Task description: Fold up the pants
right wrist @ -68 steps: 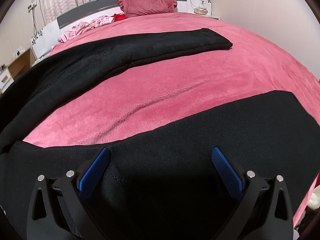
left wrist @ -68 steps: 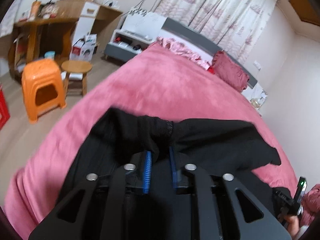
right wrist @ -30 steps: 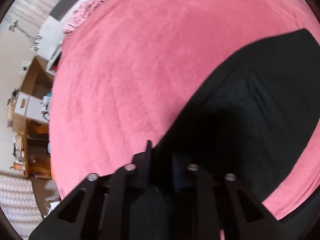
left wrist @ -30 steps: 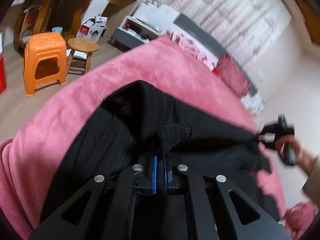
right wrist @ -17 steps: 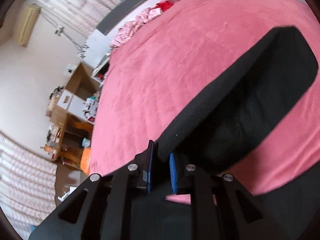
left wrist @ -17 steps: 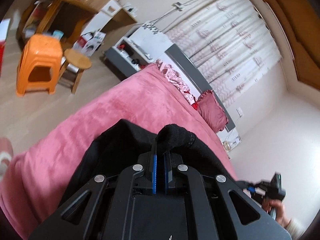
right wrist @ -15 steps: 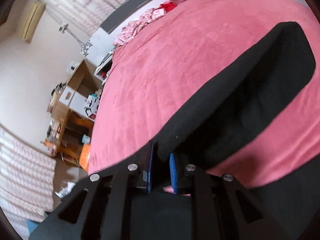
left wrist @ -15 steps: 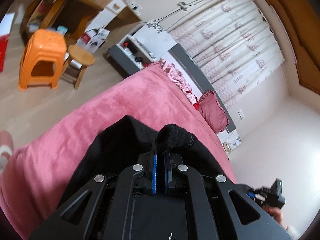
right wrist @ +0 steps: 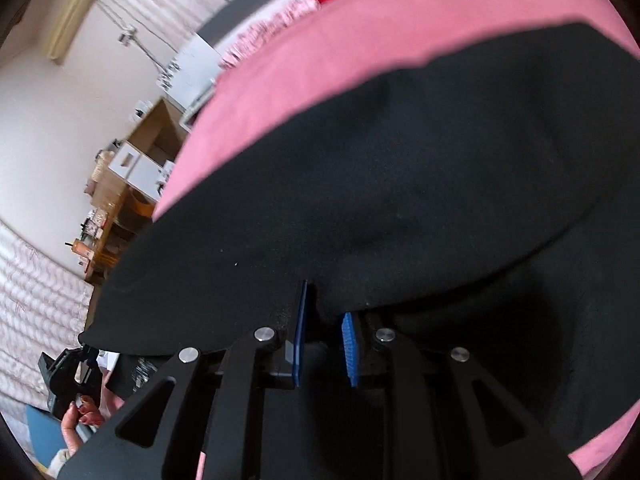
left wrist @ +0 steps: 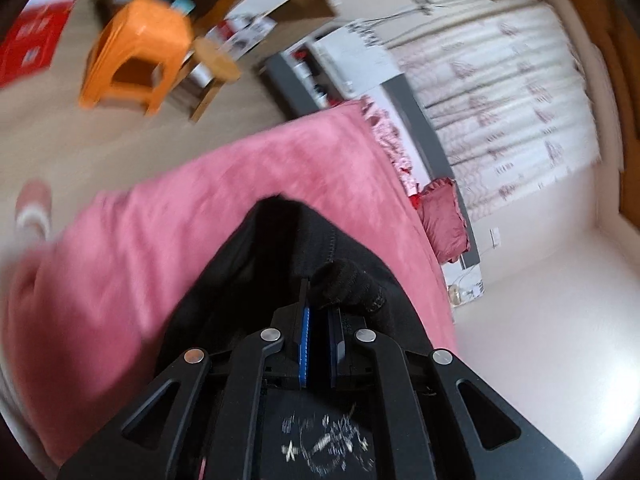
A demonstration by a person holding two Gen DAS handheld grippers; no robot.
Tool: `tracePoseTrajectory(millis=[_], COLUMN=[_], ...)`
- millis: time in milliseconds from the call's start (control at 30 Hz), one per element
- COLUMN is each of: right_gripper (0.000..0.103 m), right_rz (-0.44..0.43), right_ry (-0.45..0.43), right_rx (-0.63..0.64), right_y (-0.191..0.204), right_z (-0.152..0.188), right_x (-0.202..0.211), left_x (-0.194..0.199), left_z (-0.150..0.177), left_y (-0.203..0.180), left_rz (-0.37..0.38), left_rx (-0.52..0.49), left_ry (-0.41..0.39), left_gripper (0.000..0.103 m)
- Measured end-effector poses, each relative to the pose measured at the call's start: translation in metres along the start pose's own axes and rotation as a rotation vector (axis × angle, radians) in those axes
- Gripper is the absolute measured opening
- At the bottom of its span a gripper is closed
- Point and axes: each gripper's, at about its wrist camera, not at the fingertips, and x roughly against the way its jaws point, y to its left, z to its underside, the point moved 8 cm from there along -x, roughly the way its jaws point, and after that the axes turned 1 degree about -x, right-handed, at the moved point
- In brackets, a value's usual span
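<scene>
On a bed (left wrist: 248, 184) spread with a pink plush cover, black pants (right wrist: 400, 184) lie draped, one layer carried over another mid-fold. The left gripper (left wrist: 319, 334) has a bunched nub of the cloth between its blue ribbed fingers (left wrist: 305, 336), and its jaws are opening, so that corner looks about to drop; if it goes before the edges line up, the fold will likely land crooked. The right gripper (right wrist: 325, 338) holds its fingers (right wrist: 349, 346) close together with an edge of the pants between them, gripping the cloth as far as the view shows. The fabric is thick, soft, matte knit with a stitched seam and a ribbed hem, limp enough to sag and slide on the velvety cover; a hasty pull could drag the lower layer out of place or leave a ridge trapped inside. A hand (right wrist: 78, 424) grips the other tool at the lower left of the right wrist view.
</scene>
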Motion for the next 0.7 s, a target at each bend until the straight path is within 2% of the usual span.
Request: tracePoseTrajectory(millis=[67, 133, 167, 200, 267, 333, 400, 500, 567, 700], right_gripper=[0.017, 0.017, 0.016, 0.016, 0.016, 0.018, 0.032, 0.054, 0.055, 0.055], right_rz=[-0.019, -0.029, -0.035, -0.045, -0.075, -0.102, -0.136, -0.158, -0.155, -0.175], right_ry=[-0.016, -0.03, -0.031, -0.031, -0.033, -0.035, -0.039, -0.069, -0.091, -0.128], right_rx=[0.02, 0.044, 0.046, 0.037, 0.005, -0.022, -0.042, -0.042, -0.061, -0.194], right_y=[0.0, 0.001, -0.001, -0.004, -0.006, -0.008, -0.007, 0.002, 0.0, -0.023], right_z=[-0.005, -0.007, -0.006, -0.005, -0.005, -0.006, -0.008, -0.014, -0.02, -0.029], right_x=[0.001, 0.002, 0.0, -0.001, -0.002, -0.002, -0.001, 0.004, 0.008, 0.016], left_x=[0.006, 0.015, 0.019, 0.024, 0.032, 0.029, 0.02, 0.01, 0.002, -0.006], left_z=[0.005, 0.005, 0.005, 0.005, 0.006, 0.011, 0.018, 0.022, 0.025, 0.025], left_y=[0.005, 0.0, -0.005, -0.011, -0.02, -0.025, -0.029, -0.036, -0.038, -0.037], left_rz=[-0.011, 0.016, 0.051, 0.096, 0.161, 0.185, 0.174, 0.152, 0.127, 0.089], left_rx=[0.035, 0.043, 0.058, 0.074, 0.09, 0.088, 0.064, -0.011, -0.034, -0.066], left_ry=[0.005, -0.016, -0.021, -0.029, -0.049, -0.03, 0.016, 0.032, 0.05, 0.058], left_gripper=[0.023, 0.042, 0.063, 0.077, 0.091, 0.095, 0.095, 0.095, 0.095, 0.095])
